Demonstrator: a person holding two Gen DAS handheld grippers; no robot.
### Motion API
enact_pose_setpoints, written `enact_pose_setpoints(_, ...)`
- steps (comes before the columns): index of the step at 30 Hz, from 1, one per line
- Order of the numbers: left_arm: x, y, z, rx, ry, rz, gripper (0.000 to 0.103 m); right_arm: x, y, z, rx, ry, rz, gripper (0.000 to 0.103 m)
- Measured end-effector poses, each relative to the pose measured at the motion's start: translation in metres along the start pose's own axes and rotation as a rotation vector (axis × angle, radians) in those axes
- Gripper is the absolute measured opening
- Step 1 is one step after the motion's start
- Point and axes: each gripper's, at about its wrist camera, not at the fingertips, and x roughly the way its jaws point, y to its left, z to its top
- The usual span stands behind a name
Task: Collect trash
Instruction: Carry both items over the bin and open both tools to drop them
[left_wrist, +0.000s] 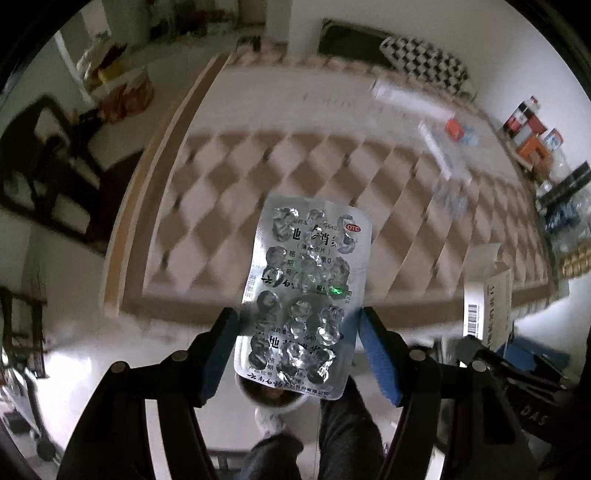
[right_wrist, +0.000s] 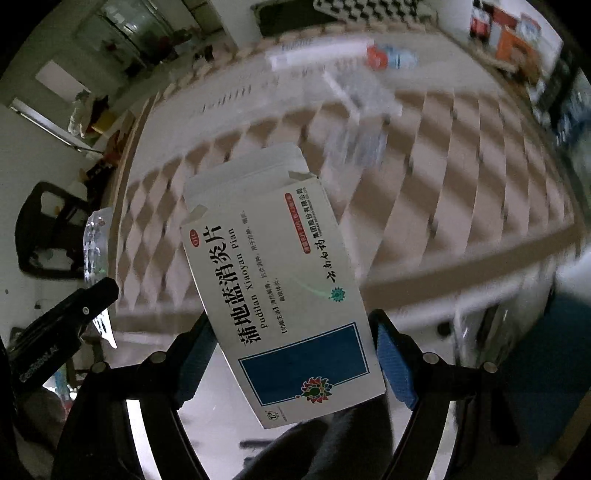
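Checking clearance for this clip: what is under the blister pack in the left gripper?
Below the blister pack show the checkered tabletop, pale floor, and near its lower end a white bowl-like object and the person's dark trouser leg. Whatever lies directly behind the foil is covered.

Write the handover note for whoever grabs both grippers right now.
Left gripper: shut on the emptied silver foil blister pack.
Right gripper: shut on the white and blue cardboard medicine box, top flap open.
Both are held up over the near edge of the brown-and-cream diamond-patterned tabletop.
Done: two pieces picked up.
Left: bin them; blurred packaging litter remains at the far side. No bin in view.
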Motion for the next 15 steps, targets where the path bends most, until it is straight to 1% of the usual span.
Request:
enact_pose_setpoints(3, 0.026, 0.029, -0.04, -0.045, 0.088, -0.02, 0.064, 0.024, 0.006, -0.052, 0.019, 0.066, -0.004, 0.083)
enact_pose_setpoints(4, 0.041, 0.04, -0.058, -0.072, 0.135, -0.025, 0.064, 0.034, 0.006, -0.068, 0.024, 0.093, -0.006, 0.083)
enact_pose_setpoints(6, 0.064, 0.052, -0.08, -0.103, 0.186, -0.033, 0.064, 0.061, 0.005, -0.101, 0.046, 0.16, 0.0, 0.083)
enact_pose_setpoints(8, 0.098, 0.065, -0.103, -0.14, 0.238, -0.038, 0.064, 0.093, 0.001, -0.135, 0.068, 0.224, 0.005, 0.083)
enact_pose_setpoints(9, 0.116, 0.069, -0.113, -0.151, 0.262, -0.048, 0.064, 0.109, -0.001, -0.145, 0.078, 0.245, 0.007, 0.083)
enact_pose_setpoints(10, 0.144, 0.075, -0.126, -0.173, 0.296, -0.068, 0.065, 0.126, -0.005, -0.157, 0.089, 0.269, 0.006, 0.083)
enact_pose_setpoints(11, 0.16, 0.078, -0.133, -0.187, 0.315, -0.076, 0.065, 0.15, -0.01, -0.17, 0.105, 0.296, 0.011, 0.083)
enact_pose_setpoints(12, 0.19, 0.084, -0.145, -0.214, 0.352, -0.101, 0.065, 0.169, -0.014, -0.179, 0.12, 0.312, 0.015, 0.083)
enact_pose_setpoints(13, 0.207, 0.087, -0.152, -0.233, 0.373, -0.115, 0.065, 0.189, -0.019, -0.186, 0.137, 0.326, 0.022, 0.083)
enact_pose_setpoints(15, 0.255, 0.095, -0.169, -0.276, 0.426, -0.147, 0.066, 0.237, -0.029, -0.201, 0.162, 0.354, 0.029, 0.083)
